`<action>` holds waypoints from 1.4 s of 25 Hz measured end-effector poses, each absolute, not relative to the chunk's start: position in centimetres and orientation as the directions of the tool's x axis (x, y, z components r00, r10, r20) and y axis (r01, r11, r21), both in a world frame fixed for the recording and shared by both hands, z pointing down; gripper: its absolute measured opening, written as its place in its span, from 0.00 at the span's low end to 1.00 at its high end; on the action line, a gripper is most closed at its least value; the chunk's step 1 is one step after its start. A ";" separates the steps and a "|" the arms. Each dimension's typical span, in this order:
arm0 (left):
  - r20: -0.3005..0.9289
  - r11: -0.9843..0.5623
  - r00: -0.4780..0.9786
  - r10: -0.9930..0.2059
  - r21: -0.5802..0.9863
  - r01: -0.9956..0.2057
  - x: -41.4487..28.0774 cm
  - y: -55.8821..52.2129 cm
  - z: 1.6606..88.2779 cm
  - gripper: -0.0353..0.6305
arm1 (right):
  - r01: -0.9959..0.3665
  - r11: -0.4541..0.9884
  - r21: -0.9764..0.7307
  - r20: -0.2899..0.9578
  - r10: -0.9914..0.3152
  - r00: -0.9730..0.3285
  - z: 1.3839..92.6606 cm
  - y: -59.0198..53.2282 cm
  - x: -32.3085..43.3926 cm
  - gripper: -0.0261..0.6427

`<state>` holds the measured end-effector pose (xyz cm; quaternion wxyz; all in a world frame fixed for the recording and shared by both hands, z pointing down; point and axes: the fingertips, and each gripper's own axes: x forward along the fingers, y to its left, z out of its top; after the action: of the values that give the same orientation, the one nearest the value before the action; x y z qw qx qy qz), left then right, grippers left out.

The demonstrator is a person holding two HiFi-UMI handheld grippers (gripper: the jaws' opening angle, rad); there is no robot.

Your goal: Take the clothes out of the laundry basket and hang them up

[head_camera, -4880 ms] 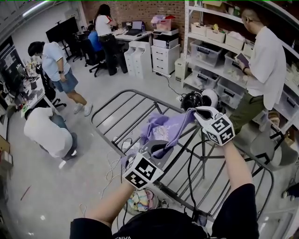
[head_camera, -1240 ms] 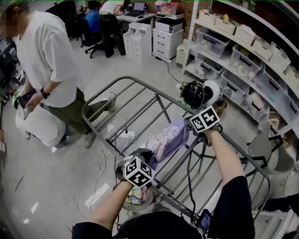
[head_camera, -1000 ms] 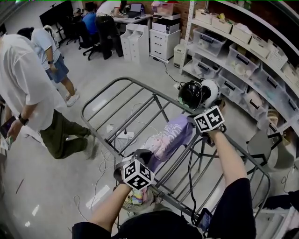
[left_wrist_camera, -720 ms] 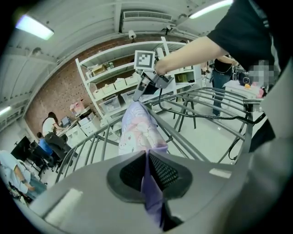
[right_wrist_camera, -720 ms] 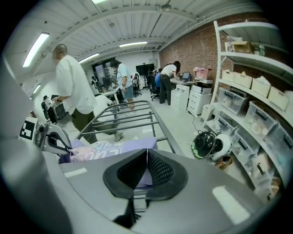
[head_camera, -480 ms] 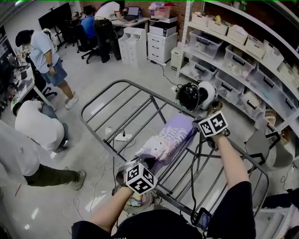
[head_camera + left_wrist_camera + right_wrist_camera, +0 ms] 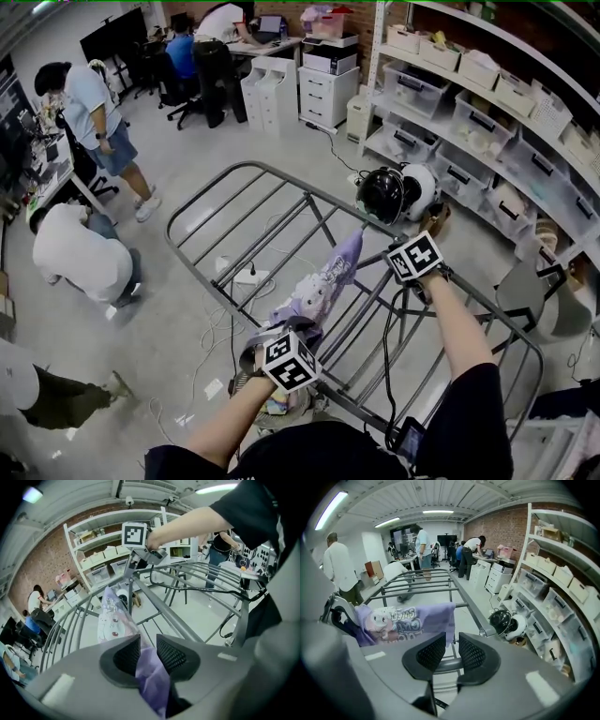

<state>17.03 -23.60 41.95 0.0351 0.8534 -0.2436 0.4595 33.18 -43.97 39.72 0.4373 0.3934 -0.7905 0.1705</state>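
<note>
The purple shirt [image 7: 325,284] lay draped over a drying rack [image 7: 221,175] bar. Both sets of jaws had just been opening to let it hang. The far right gripper [image 7: 451,642] stood apart and empty. The near left gripper [image 7: 147,642] was slack, with the hem between its jaws.

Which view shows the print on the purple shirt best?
The right gripper view: the shirt hangs flat, print facing the camera. The head view shows it bunched; the left gripper view, a narrow strip.

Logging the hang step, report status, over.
Jaws just opening on both: right gripper empty; left gripper loose, purple shirt between its jaws. Shirt draped over drying rack. Nothing in the way.
</note>
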 end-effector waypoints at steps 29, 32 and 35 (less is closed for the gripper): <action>0.381 -0.666 0.556 -0.739 -0.286 -0.689 7.5 -24.0 28.7 0.29 | -0.907 0.410 -0.095 0.243 -0.874 -0.421 22.7 -27.9 25.0 0.15; 0.348 -0.658 0.565 -0.748 -0.282 -0.698 6.0 -22.8 27.8 0.29 | -0.911 0.402 -0.095 0.191 -0.891 -0.413 21.5 -24.9 23.2 0.15; 0.321 -0.661 0.581 -0.748 -0.276 -0.698 4.8 -21.3 27.5 0.29 | -0.917 0.386 -0.099 0.155 -0.904 -0.398 21.1 -22.0 21.4 0.15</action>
<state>4.80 -21.31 27.46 -0.0600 0.8871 -0.4075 0.2083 21.44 -22.05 21.06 0.0380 0.5475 -0.8317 0.0843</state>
